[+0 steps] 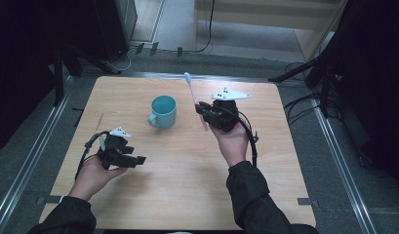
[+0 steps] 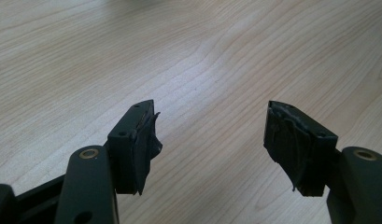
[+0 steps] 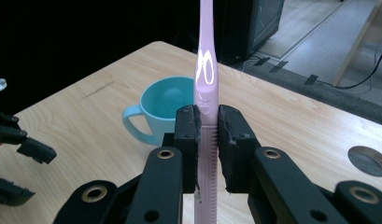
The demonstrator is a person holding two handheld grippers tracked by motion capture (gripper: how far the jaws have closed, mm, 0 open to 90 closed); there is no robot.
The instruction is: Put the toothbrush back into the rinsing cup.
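Toothbrush [image 3: 206,70], pink, slim, light and probably slick, stands upright clamped at its ribbed handle by the right gripper [image 3: 207,135] beside the teal mug [image 1: 163,111]; left gripper [image 2: 212,140] gapes, holding nothing.

I see a pale pink toothbrush [image 3: 206,74] standing almost upright, head at the top, clamped at its ribbed handle, just right of the teal mug [image 1: 163,111] mid-table.

Black claws [image 1: 138,160], grey plates, dark sleeves [image 1: 246,187]
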